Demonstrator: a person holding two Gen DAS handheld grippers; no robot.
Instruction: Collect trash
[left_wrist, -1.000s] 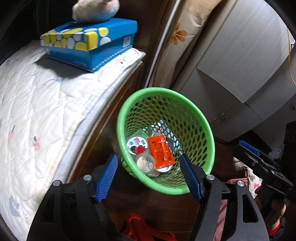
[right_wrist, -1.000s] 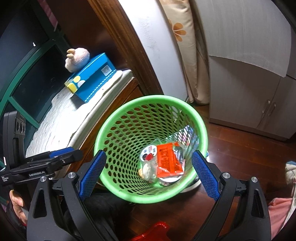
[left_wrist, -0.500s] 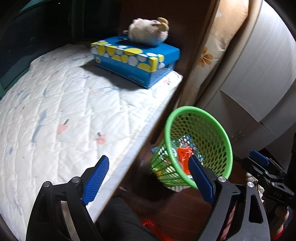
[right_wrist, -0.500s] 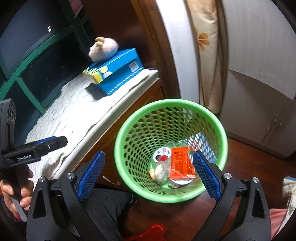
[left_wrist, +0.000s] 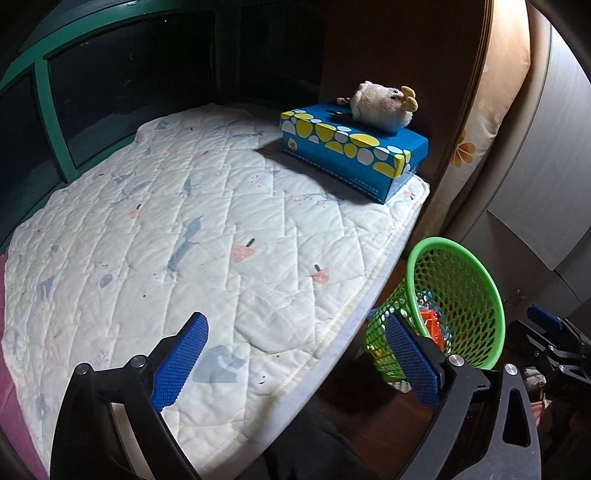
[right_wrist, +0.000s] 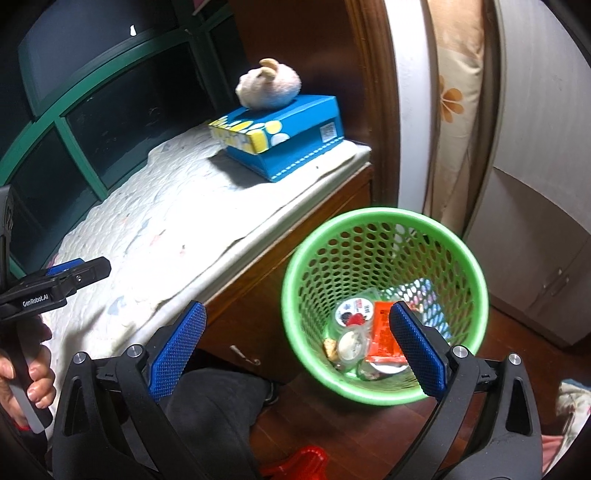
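Left wrist view shows the left gripper over the near edge of a quilted pad, its blue-padded jaws spreading wide with nothing between them, while a blue tissue box carrying a small plush toy sits at the pad's far right corner. Right wrist view shows the right gripper beside the pad's edge, jaws also widening and empty, above a green mesh basket on the wooden floor. Inside the basket lie the trash pieces: an orange wrapper and round foil-lidded cups.
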